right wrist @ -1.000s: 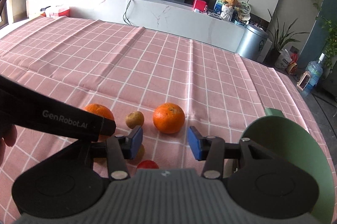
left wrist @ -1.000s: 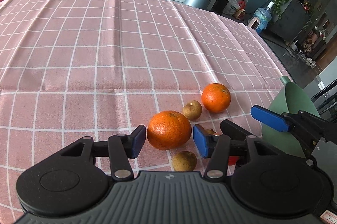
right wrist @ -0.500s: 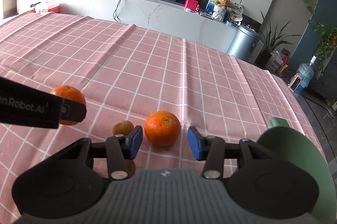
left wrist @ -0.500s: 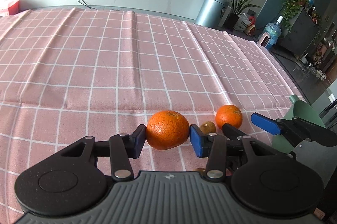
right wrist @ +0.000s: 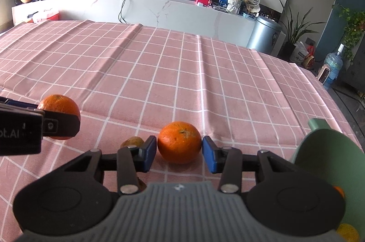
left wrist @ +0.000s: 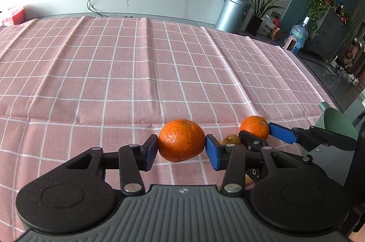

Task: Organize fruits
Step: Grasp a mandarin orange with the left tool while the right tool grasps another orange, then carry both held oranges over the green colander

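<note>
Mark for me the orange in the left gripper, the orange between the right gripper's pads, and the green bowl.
Left orange (left wrist: 181, 140), left wrist view, middle of its peel.
Right orange (right wrist: 179, 142), right wrist view, middle of its peel.
Green bowl (right wrist: 328, 150), right wrist view, inner wall.

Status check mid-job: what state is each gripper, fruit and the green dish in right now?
left gripper: shut on the left orange.
left orange: clamped between both pads.
right gripper: jaws closing, right orange between them, not clearly pressed.
right orange: resting on the cloth.
brown fruit: loose on the cloth.
green dish: orange fruit partly visible inside.
</note>
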Demonstrator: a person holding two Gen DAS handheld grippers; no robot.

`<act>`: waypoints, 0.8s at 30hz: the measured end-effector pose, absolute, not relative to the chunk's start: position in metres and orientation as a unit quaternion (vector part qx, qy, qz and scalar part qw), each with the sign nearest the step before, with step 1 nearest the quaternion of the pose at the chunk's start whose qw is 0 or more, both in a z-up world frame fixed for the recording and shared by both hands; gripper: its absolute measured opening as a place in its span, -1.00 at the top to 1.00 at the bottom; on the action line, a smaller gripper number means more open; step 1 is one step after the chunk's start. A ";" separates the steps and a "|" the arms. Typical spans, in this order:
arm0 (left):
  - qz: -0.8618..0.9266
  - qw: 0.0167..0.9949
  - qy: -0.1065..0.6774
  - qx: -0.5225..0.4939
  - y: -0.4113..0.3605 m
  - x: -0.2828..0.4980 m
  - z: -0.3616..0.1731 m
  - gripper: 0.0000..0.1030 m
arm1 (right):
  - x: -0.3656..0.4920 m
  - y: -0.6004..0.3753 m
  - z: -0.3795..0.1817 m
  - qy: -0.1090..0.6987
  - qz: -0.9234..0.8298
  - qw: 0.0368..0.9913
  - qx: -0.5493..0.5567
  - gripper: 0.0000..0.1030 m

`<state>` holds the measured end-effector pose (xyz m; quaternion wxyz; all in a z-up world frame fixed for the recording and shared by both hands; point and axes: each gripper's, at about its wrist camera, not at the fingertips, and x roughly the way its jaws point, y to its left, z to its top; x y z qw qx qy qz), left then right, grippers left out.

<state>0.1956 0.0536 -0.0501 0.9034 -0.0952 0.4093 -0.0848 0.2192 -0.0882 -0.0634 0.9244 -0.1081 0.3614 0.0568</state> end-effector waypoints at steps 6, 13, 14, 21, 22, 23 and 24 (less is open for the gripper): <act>-0.084 0.910 0.397 -0.085 0.050 0.193 -0.046 0.01 | 0.212 -0.092 -0.055 0.348 0.058 0.931 -0.097 0.24; -0.101 0.915 0.380 -0.095 0.044 0.184 -0.035 0.01 | 0.185 -0.109 -0.022 0.318 0.060 0.944 -0.071 0.25; -0.105 0.915 0.378 -0.095 0.042 0.182 -0.033 0.01 | 0.181 -0.112 -0.017 0.314 0.060 0.945 -0.068 0.25; -0.135 0.915 0.377 -0.055 0.010 0.166 -0.014 0.01 | 0.148 -0.148 0.017 0.302 0.051 0.952 -0.028 0.25; -0.142 0.914 0.376 -0.051 0.004 0.164 -0.011 0.01 | 0.142 -0.156 0.021 0.303 0.048 0.952 -0.020 0.25; -0.151 0.913 0.375 -0.048 -0.002 0.162 -0.007 0.01 | 0.138 -0.162 0.024 0.304 0.045 0.952 -0.012 0.25; -0.161 0.913 0.373 -0.046 -0.008 0.161 -0.004 0.01 | 0.132 -0.171 0.027 0.305 0.041 0.951 -0.003 0.25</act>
